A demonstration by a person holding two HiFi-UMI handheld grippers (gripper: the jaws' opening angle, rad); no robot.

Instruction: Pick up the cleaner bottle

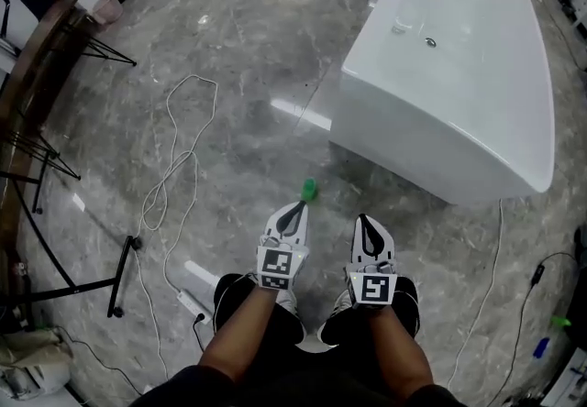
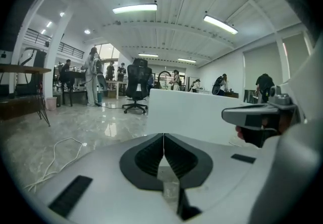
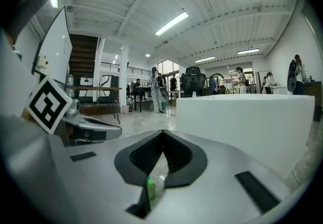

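Pointing forward and a little downward, the left tool (image 1: 293,210) has its two jaws pressed together with nothing between them. The right tool (image 1: 365,223), just beside it, also shows its jaws meeting at the tip and it holds nothing. They are kept side by side and aimed at the same spot, I think because the task's thing is there.

The cleaner bottle (image 1: 309,188), small and green, is on the grey marble floor (image 1: 229,48), just ahead of the left tool's tip and a little to the left of the right one. Neither tool touches it. It is too small to tell if it stands upright. In the right gripper view a green patch shows low through the slot under the closed jaws, and this is probably the bottle. In my judgement one tool must open before it can take the bottle.

Nothing lies between the tools and the bottle. A white bathtub (image 1: 459,75) stands near on the right, so that side has less room. A white cable (image 1: 174,167) loops on the floor to the left, well apart, with a power strip (image 1: 191,304) and a black stand (image 1: 119,286) nearer the person.
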